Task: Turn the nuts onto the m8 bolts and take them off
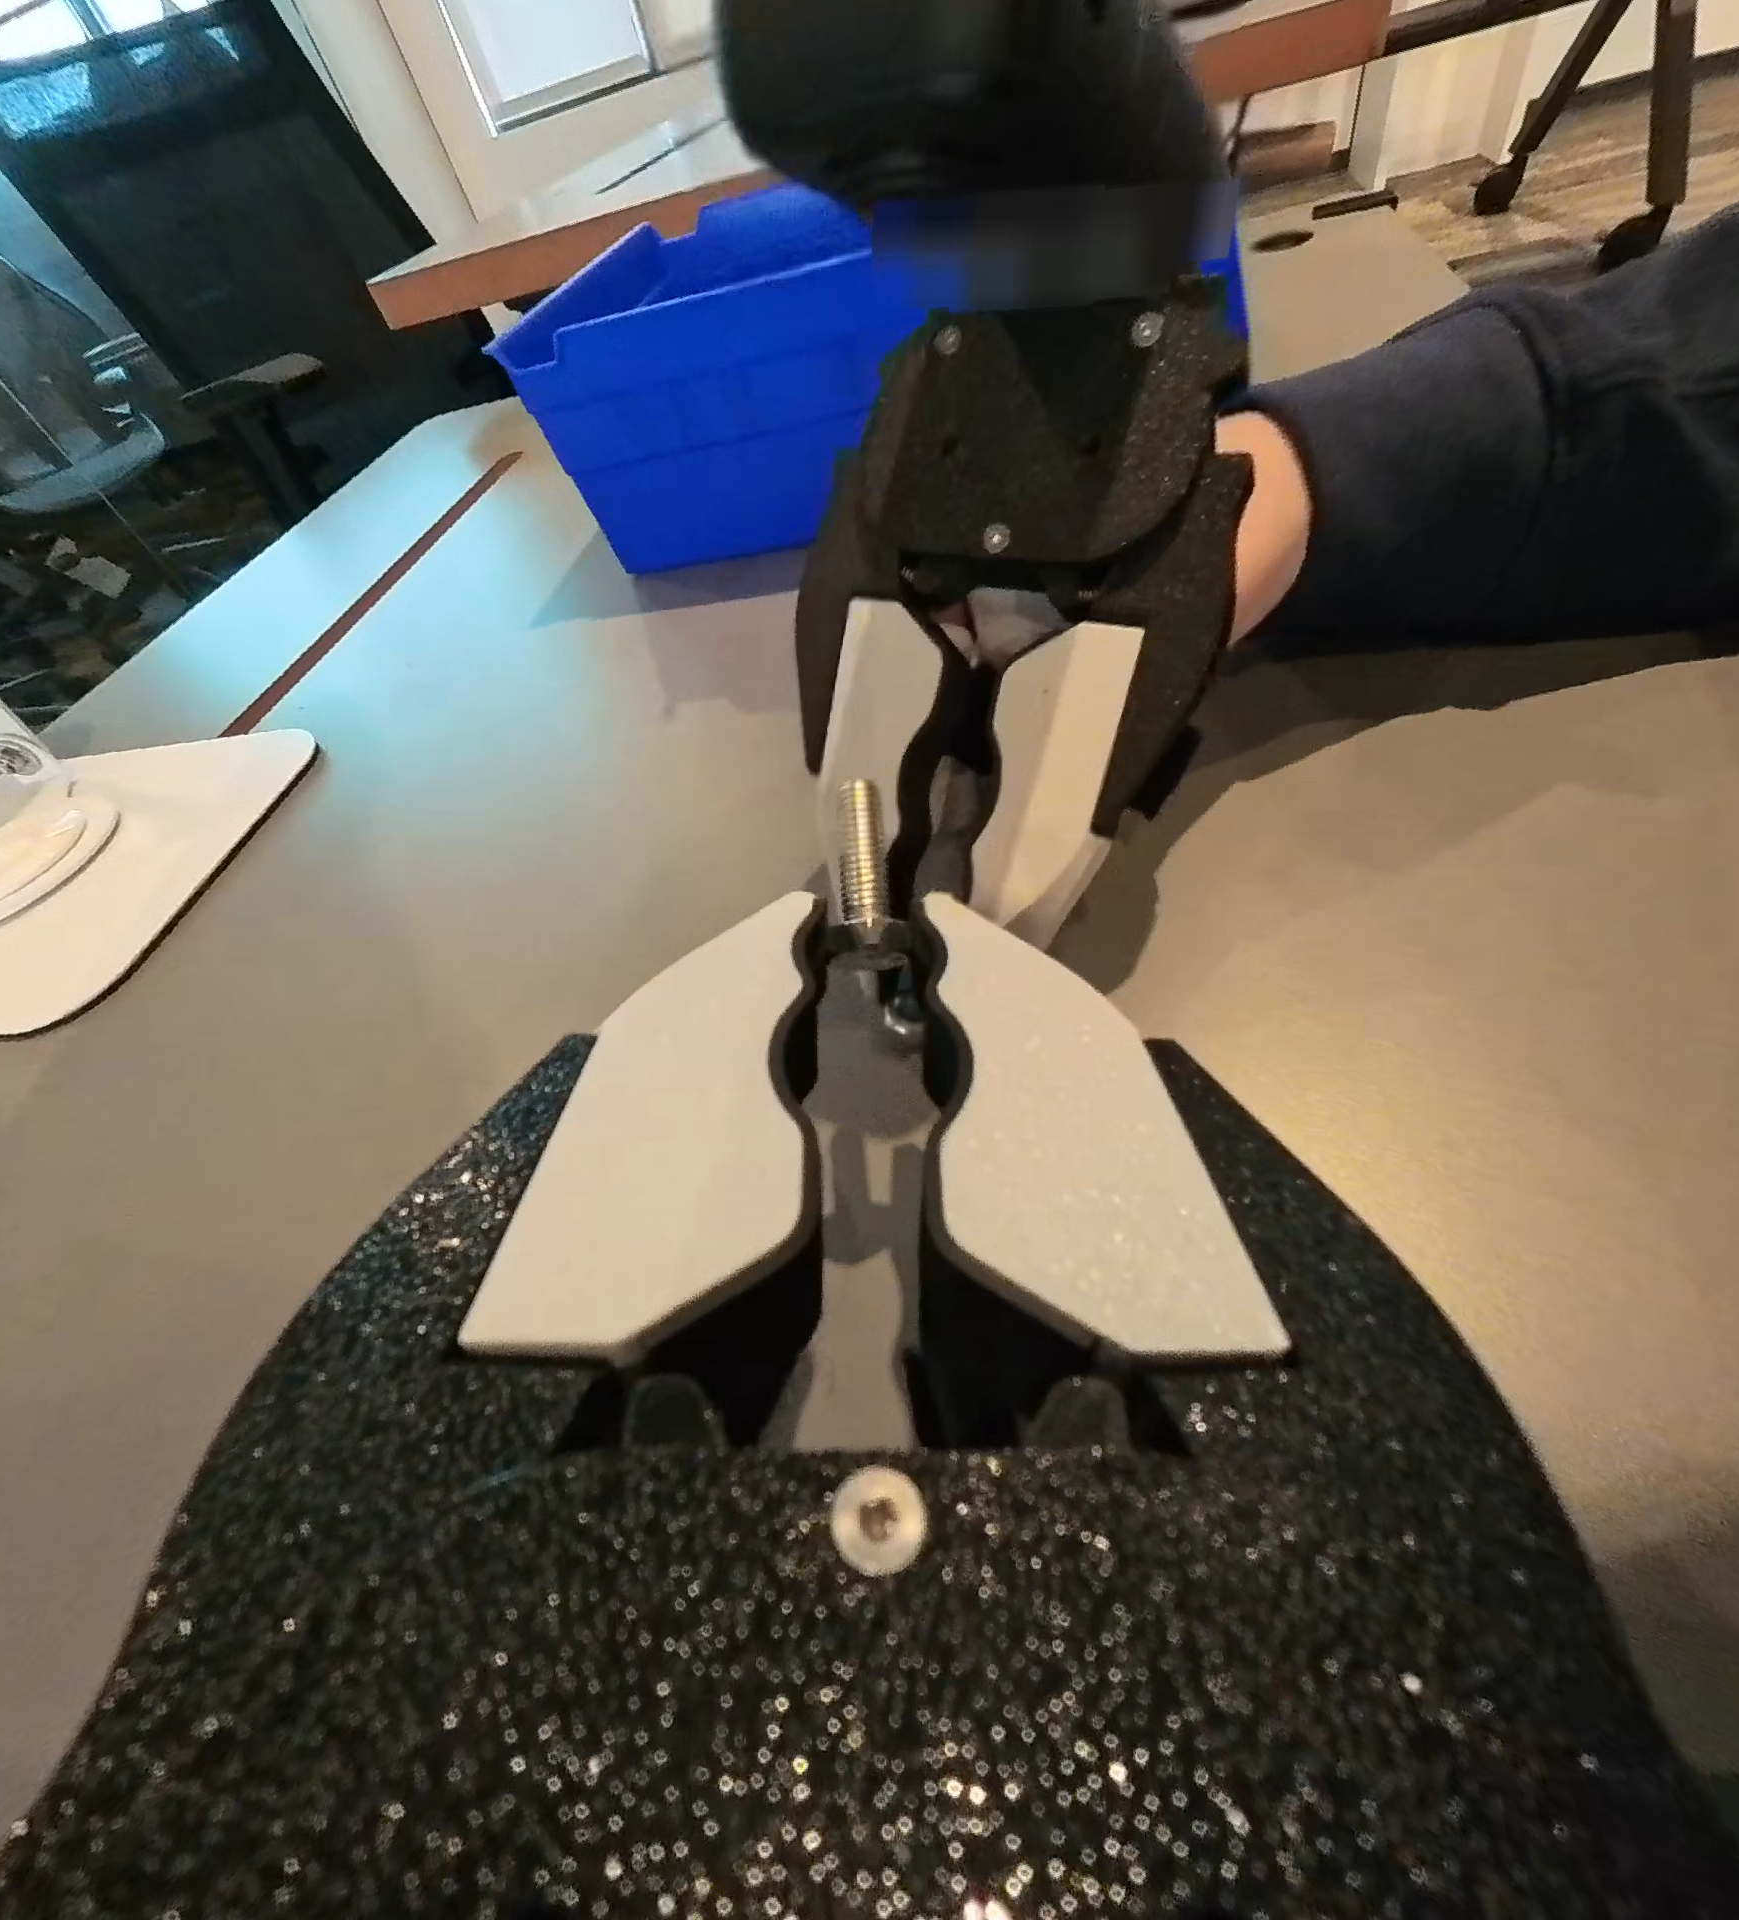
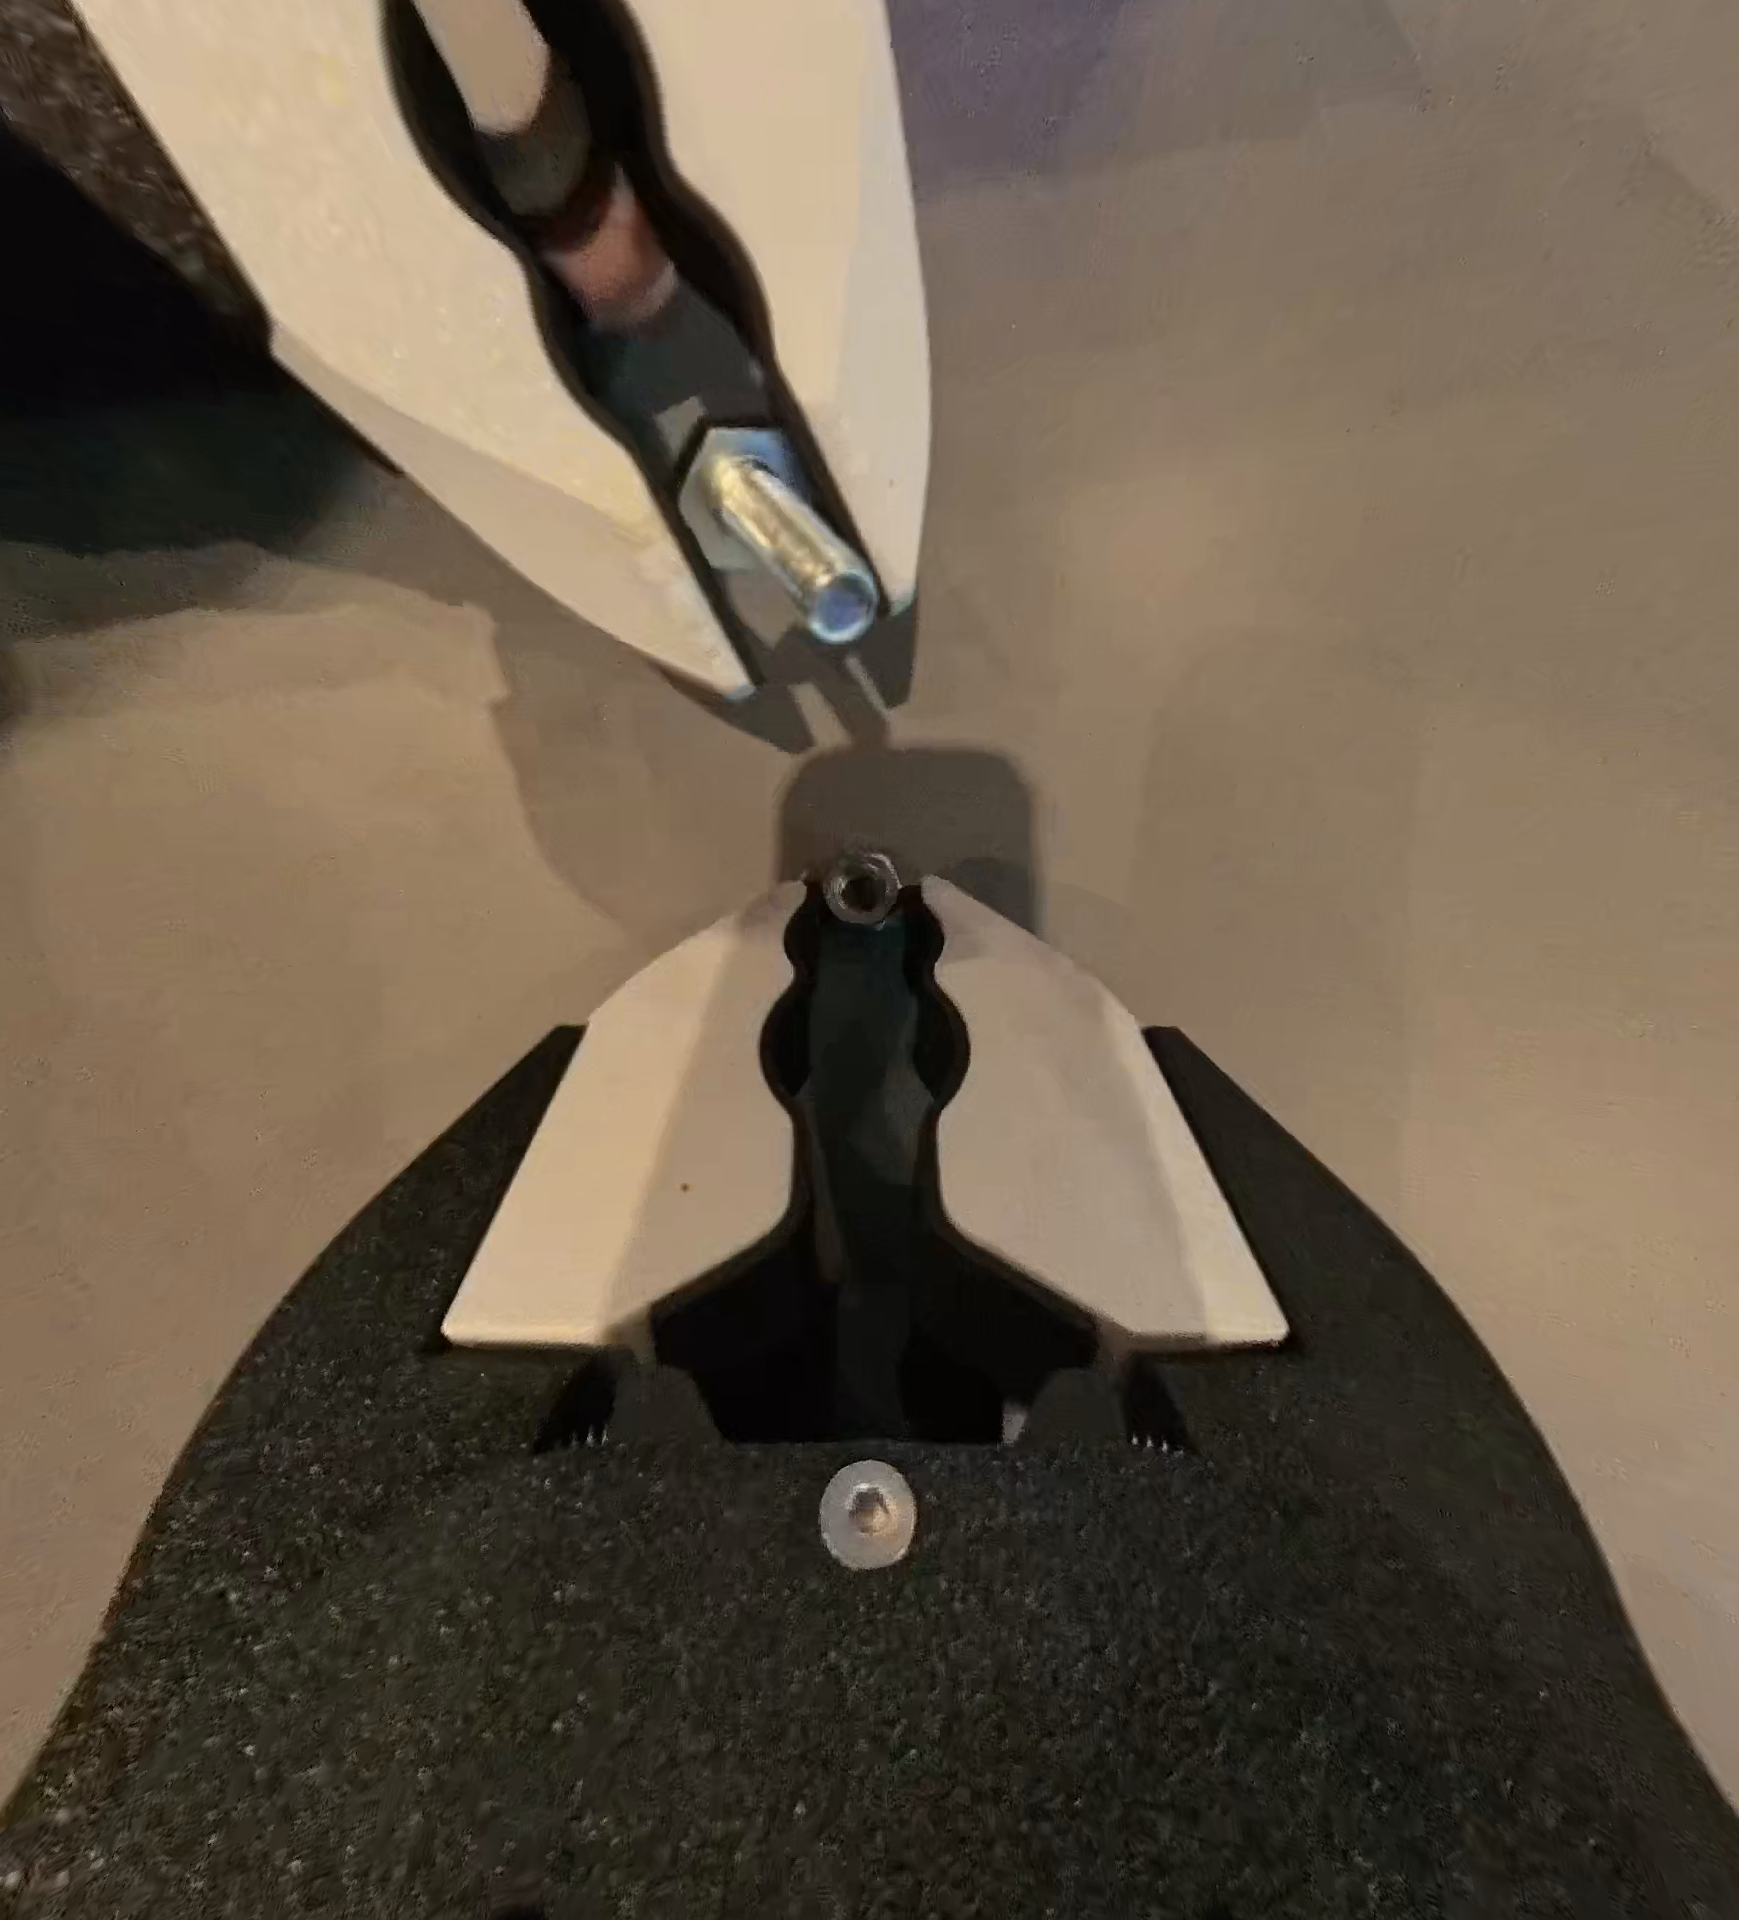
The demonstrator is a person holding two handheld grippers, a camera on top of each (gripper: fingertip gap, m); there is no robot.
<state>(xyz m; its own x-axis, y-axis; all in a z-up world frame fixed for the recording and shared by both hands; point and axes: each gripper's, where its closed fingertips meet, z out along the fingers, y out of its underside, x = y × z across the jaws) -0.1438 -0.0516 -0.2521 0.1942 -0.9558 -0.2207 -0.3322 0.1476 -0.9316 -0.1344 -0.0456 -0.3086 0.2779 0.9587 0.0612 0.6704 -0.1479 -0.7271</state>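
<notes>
Jaws of the left gripper (image 1: 870,920) pinch the bolt (image 1: 857,857) head, while the right gripper (image 2: 863,891) pinches a nut (image 2: 857,889) nearby.

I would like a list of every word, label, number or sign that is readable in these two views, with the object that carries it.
None can be read.
Blue bin: plain walls, no label visible.
White base plate: no print visible.
Bolt and nut: no markings legible.
Left tongs and right tongs: plain white fingers, no text.
A blurred patch covers part of the right tongs' body in the left wrist view; nothing is legible there.
</notes>
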